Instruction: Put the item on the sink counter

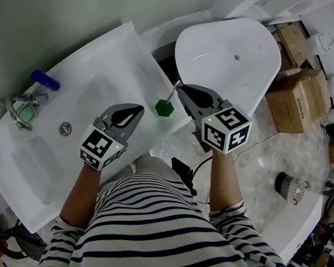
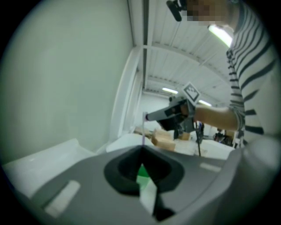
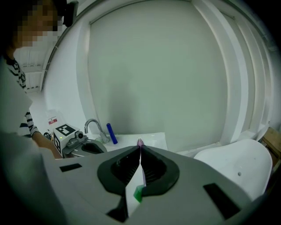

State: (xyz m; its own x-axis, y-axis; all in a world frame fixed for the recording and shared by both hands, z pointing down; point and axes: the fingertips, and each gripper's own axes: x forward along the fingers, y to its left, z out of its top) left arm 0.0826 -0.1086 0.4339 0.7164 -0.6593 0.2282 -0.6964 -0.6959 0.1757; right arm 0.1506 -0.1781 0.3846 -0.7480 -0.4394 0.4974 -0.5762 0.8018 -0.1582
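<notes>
The brush [image 1: 164,108], a thin white stick with a green six-sided foot and a purple tip [image 3: 140,142], is pinched near its top by the right tongs [image 1: 179,87], jaws narrow on it. Its foot hangs at the edge of the white sink counter [image 1: 122,56]. The left tongs [image 1: 139,109] are closed and empty just beside it. No writing is readable. A faucet [image 1: 23,106] and a blue tube [image 1: 45,80] stand by the pale green wall, with cardboard boxes [image 1: 298,96] on the floor.
</notes>
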